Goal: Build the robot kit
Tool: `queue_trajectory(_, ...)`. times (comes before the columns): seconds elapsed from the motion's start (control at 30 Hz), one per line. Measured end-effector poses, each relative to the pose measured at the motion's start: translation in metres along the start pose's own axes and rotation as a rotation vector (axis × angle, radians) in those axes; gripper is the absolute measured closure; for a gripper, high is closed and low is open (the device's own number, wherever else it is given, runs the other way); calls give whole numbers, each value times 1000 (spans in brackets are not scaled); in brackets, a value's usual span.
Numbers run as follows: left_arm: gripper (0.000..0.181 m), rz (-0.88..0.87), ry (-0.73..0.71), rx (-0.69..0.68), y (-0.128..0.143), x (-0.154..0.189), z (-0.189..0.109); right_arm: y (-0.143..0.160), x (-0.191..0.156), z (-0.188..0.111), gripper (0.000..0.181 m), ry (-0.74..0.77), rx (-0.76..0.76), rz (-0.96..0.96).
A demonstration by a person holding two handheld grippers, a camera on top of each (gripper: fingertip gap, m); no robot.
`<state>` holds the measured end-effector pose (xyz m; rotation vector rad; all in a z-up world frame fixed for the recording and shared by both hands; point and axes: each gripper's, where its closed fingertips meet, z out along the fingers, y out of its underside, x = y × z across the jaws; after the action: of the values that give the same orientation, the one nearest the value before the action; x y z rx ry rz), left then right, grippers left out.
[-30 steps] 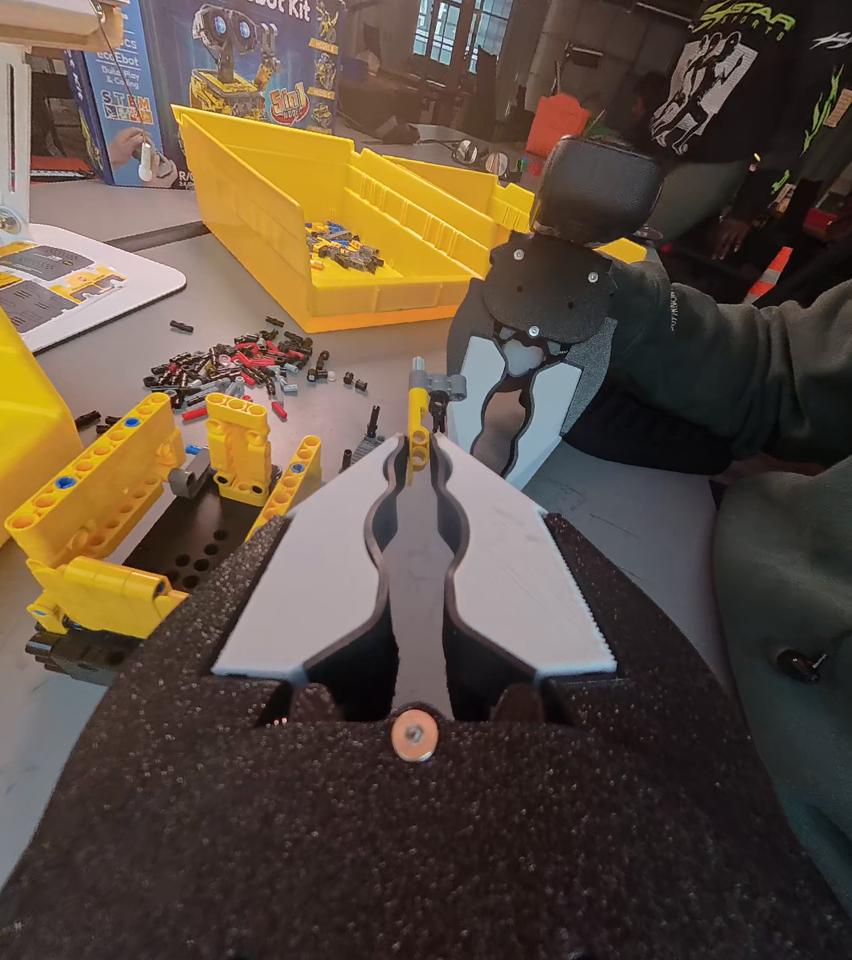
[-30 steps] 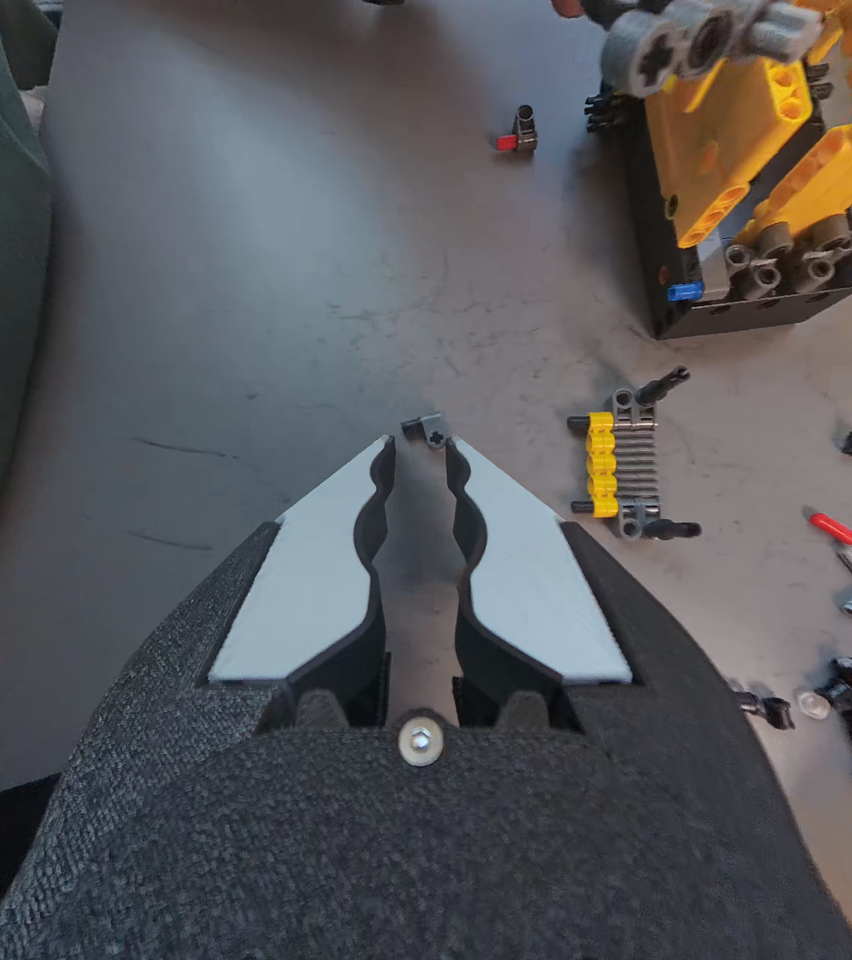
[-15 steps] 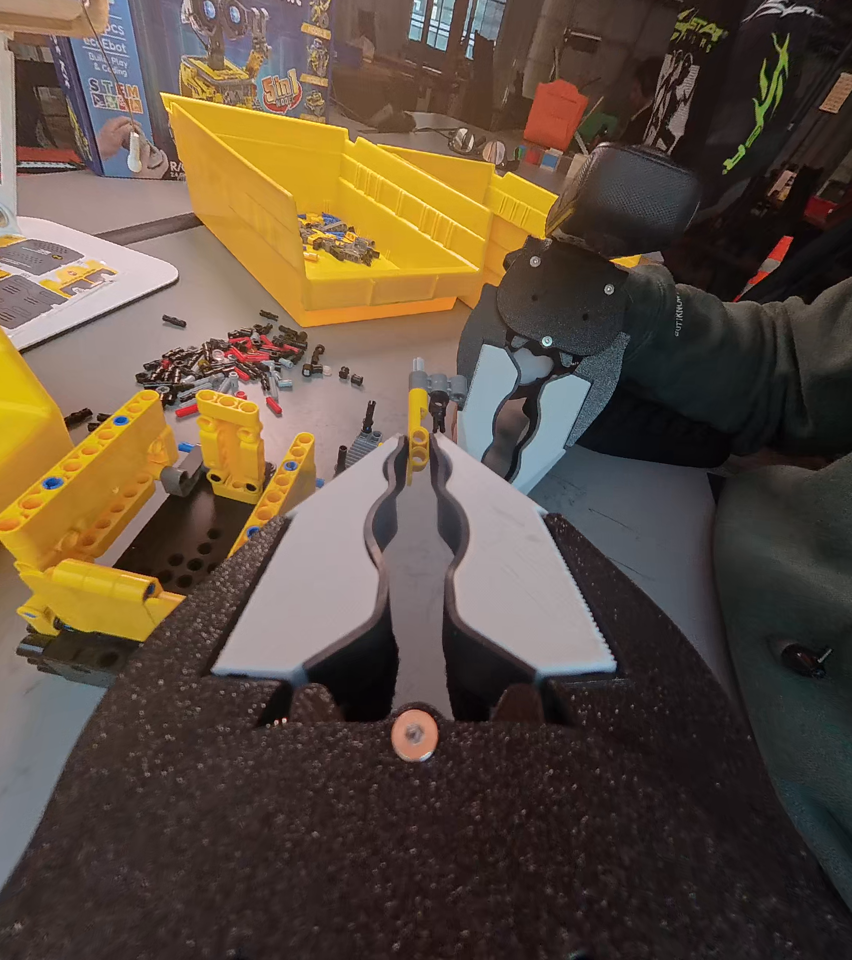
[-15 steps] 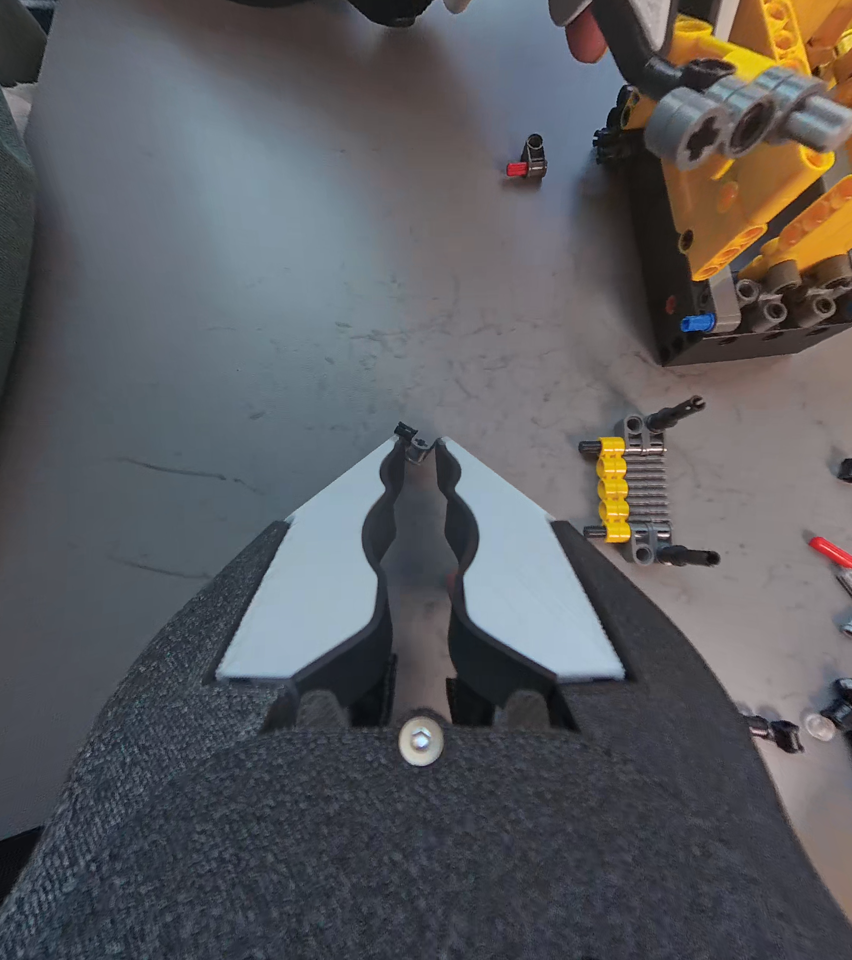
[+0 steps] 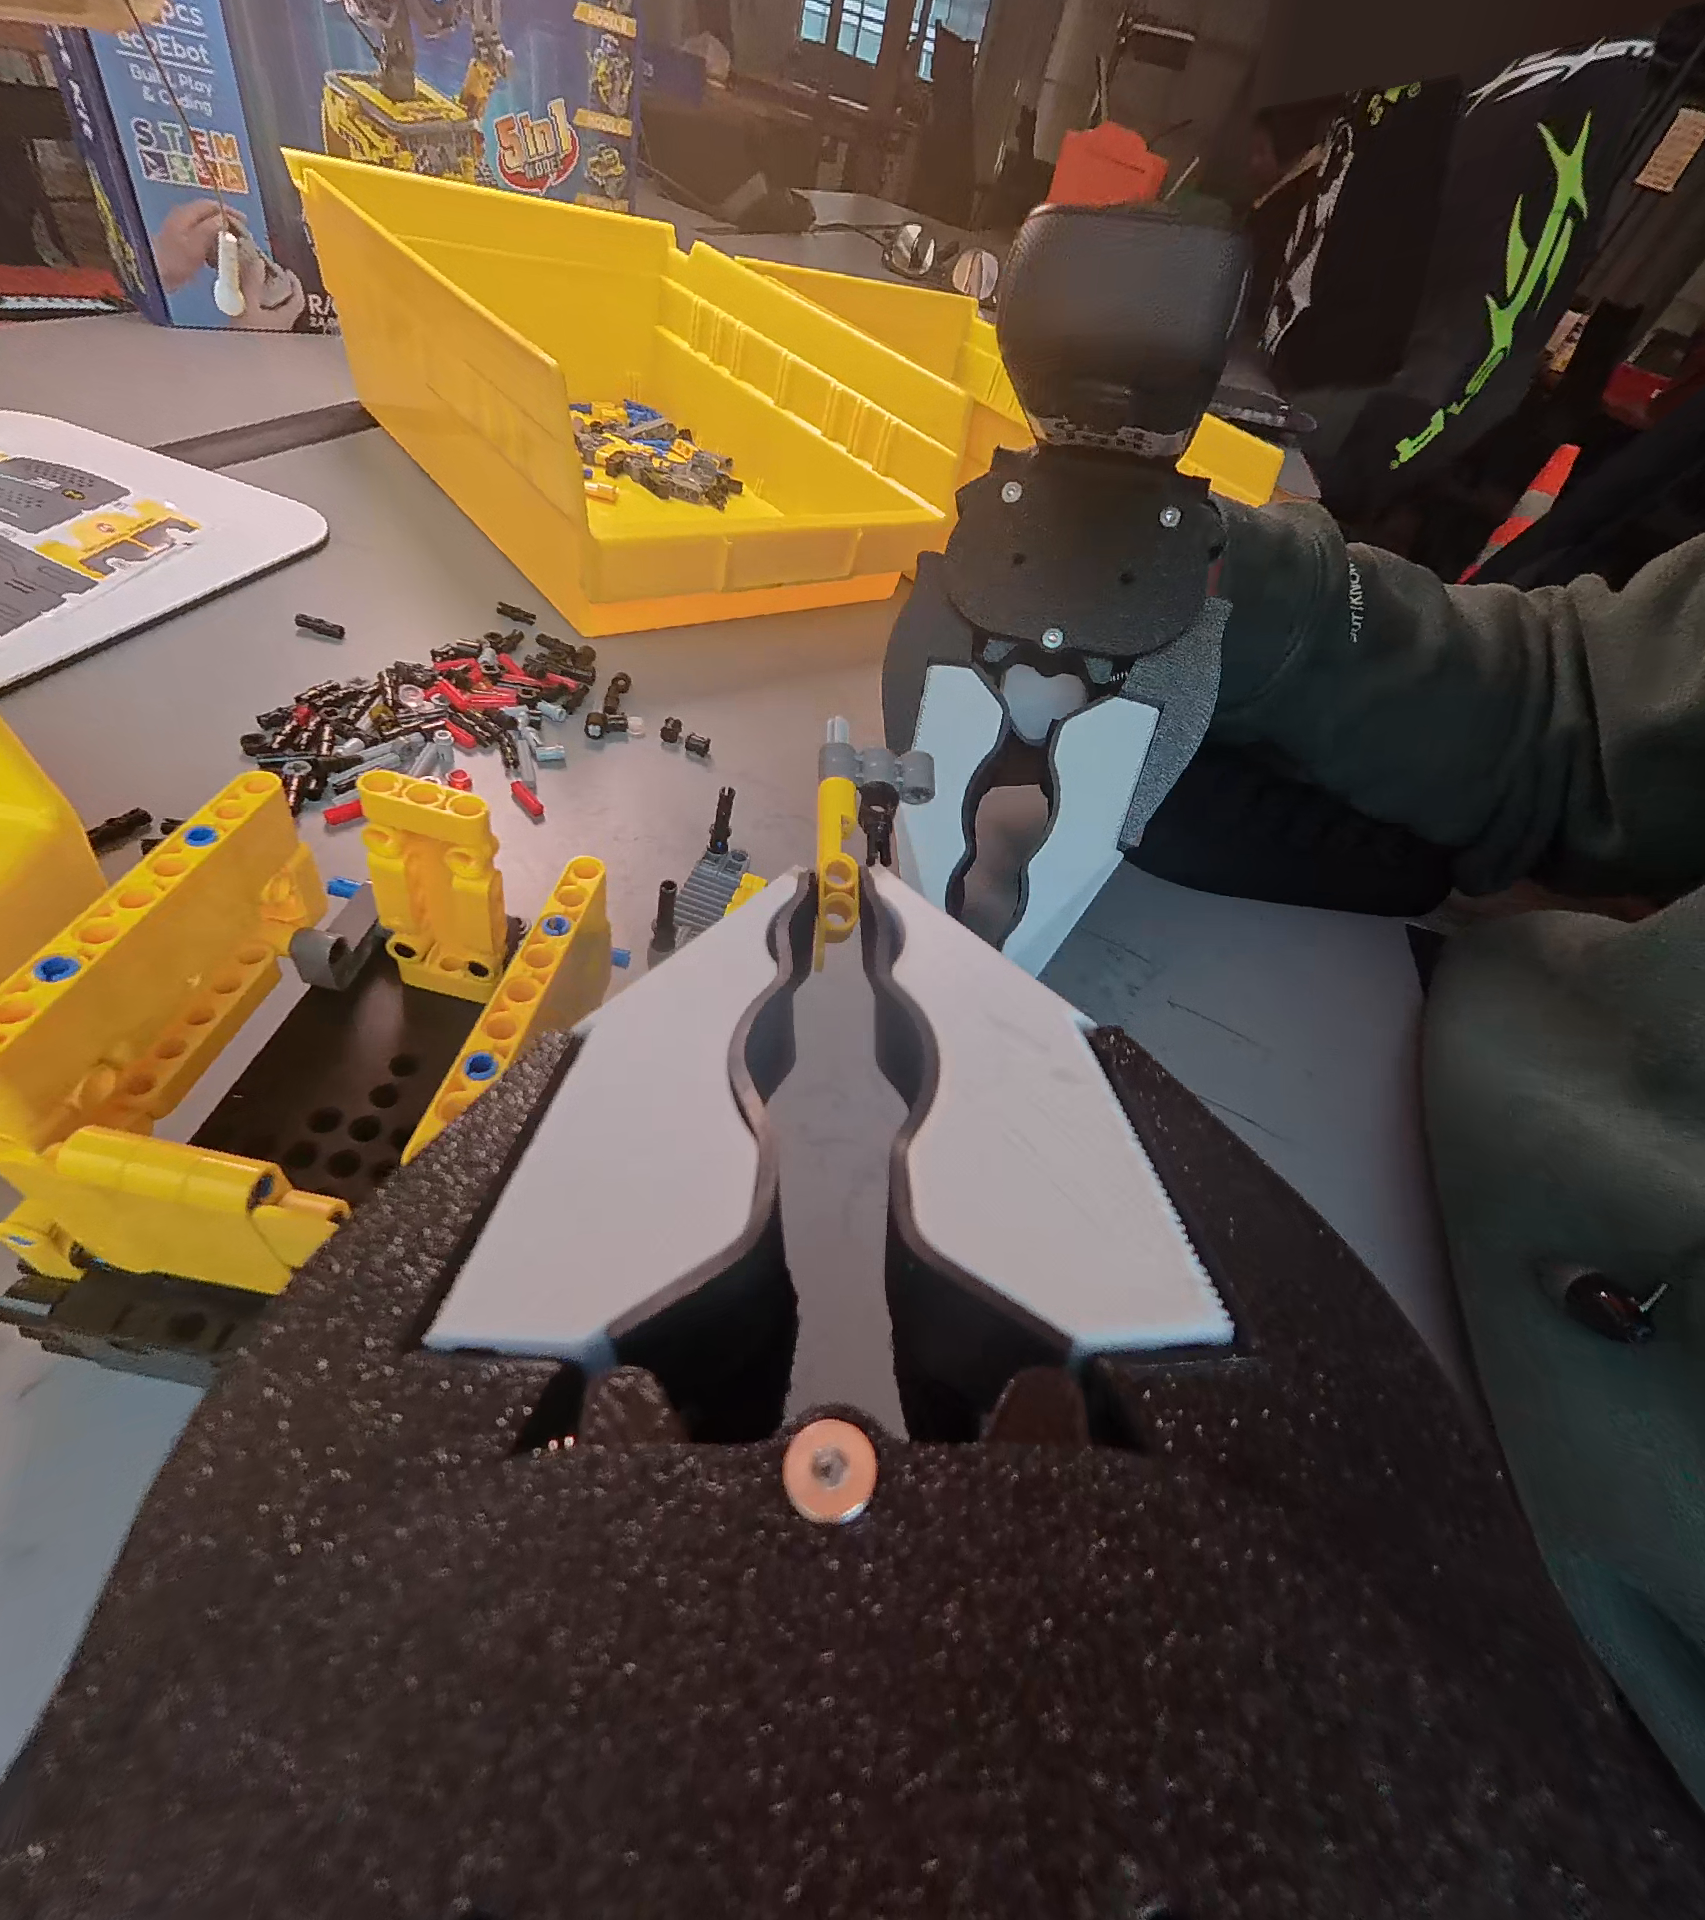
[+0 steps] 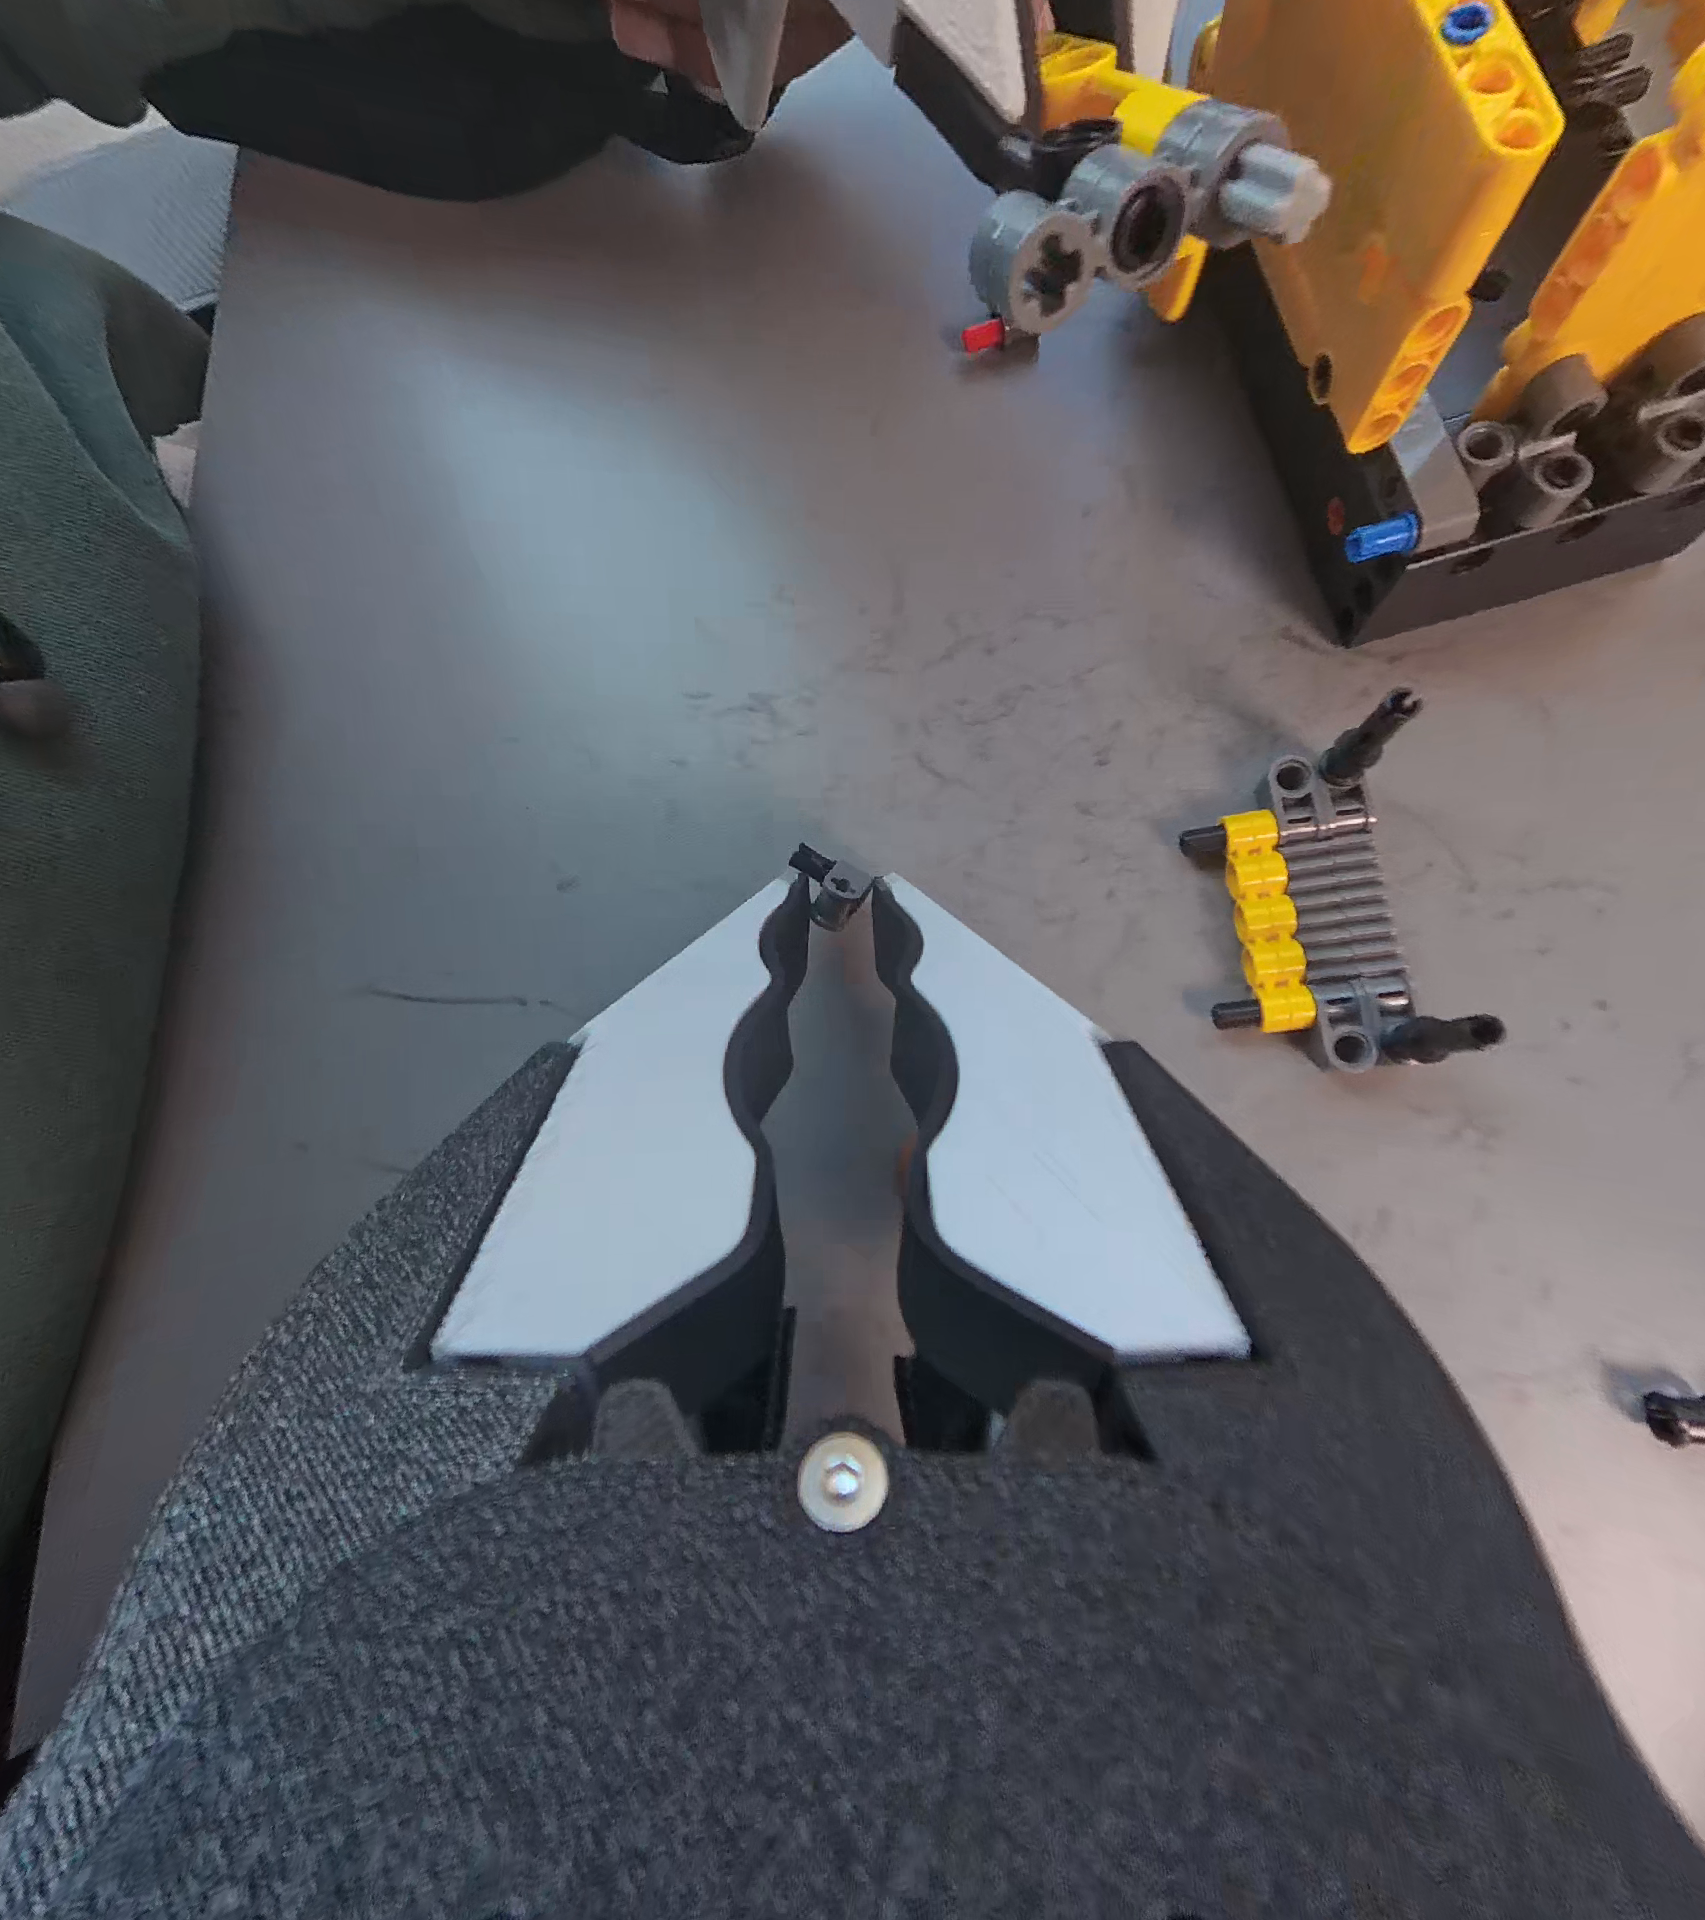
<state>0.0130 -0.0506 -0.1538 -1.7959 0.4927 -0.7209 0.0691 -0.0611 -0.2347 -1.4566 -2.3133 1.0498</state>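
I am pinching a yellow beam [image 5: 835, 871] upright in my left hand-held gripper [image 5: 835, 883] and a small grey connector [image 6: 840, 896] in my right hand-held gripper [image 6: 837, 902], angling down over the grey desk [image 6: 619, 623].

We see print on the blue toy box [image 5: 204, 177] behind the yellow bins, on a sheet [image 5: 27, 540] on the desk, small lettering on a sleeve [image 5: 1352, 603].
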Motion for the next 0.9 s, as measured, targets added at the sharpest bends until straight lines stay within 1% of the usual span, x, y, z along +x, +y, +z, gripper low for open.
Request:
queue_trajectory(0.27, 174, 5, -1, -16, 3, 0, 1, 1, 8, -2, 170, 52, -5, 9)
queue_trajectory(0.47, 174, 15, -8, -24, 4, 0, 2, 5, 23, -3, 170, 168, -45, 20)
queue_trajectory(0.57, 174, 13, -10, -28, 5, -1, 2, 5, 22, -2, 169, 196, -67, -12)
queue_trajectory(0.67, 174, 16, -13, -31, 5, -1, 2, 8, 15, -3, 163, 166, -82, -44)
queue_trajectory(0.77, 174, 20, -15, -32, 5, -1, 2, 11, 10, -7, 163, 143, -87, -88)
queue_trajectory(0.9, 175, 16, -12, -40, 7, -2, 3, 7, 9, -15, 163, 126, -65, -161)
